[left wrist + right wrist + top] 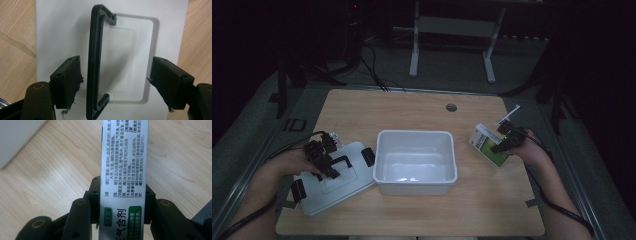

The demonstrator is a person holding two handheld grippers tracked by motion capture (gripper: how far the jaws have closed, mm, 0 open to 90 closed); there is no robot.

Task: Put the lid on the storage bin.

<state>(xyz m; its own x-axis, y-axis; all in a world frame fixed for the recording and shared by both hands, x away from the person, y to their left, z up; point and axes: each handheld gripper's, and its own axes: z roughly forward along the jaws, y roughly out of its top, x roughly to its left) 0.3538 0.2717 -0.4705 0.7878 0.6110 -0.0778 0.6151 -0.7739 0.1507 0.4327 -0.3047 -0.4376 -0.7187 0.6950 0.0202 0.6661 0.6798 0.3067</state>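
A white bin lid (339, 187) lies flat at the table's left, with a black handle (343, 161) on top and black clips at its ends. My left gripper (329, 170) hangs over it, open. In the left gripper view the handle (93, 62) stands between the jaws of the left gripper (116, 82), close to the left pad, on the lid (60, 30). At the right, my right gripper (504, 142) is shut on a white and green printed box (487, 149), held just above the table. The right gripper view shows the box (125, 157) clamped by the right gripper (122, 200).
An open white bin (414, 186) stands in the middle of the wooden table (412, 110). A round cable hole (451, 107) sits near the far edge. Behind the table are a white frame (452, 25) and dark cables on the floor.
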